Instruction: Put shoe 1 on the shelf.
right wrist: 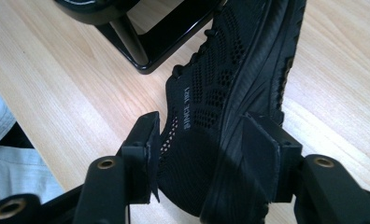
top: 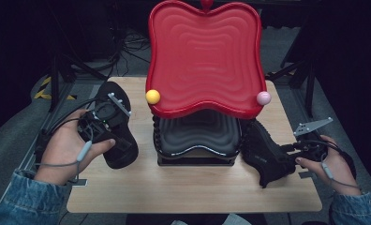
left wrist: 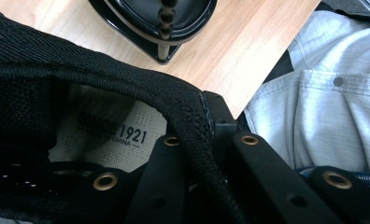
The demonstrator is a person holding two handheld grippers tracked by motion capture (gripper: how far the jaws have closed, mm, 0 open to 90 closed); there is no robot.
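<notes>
1. Left gripper (top: 109, 132): held in the person's left hand (top: 64, 150) at the left of the table (top: 193, 187). Its jaws are clamped on the collar of the left shoe (top: 120, 140), a black shoe seen sole-up in the high view.
2. Left gripper view: one jaw sits inside the shoe opening and the other outside; a printed insole label is visible inside.
3. Right gripper (top: 289, 152): held in the right hand (top: 331, 164) at the near right of the table. Its jaws grip the right shoe (right wrist: 220, 107) across its heel, one pad on the mesh upper and one on the sole.
4. Right shoe position: on its side, just right of the black rack (top: 195, 138).
5. Rack: stands mid-table, carrying a red tray (top: 204, 51) with a yellow ball (top: 152, 96) and a pink ball (top: 263, 98) at its near corners
</notes>
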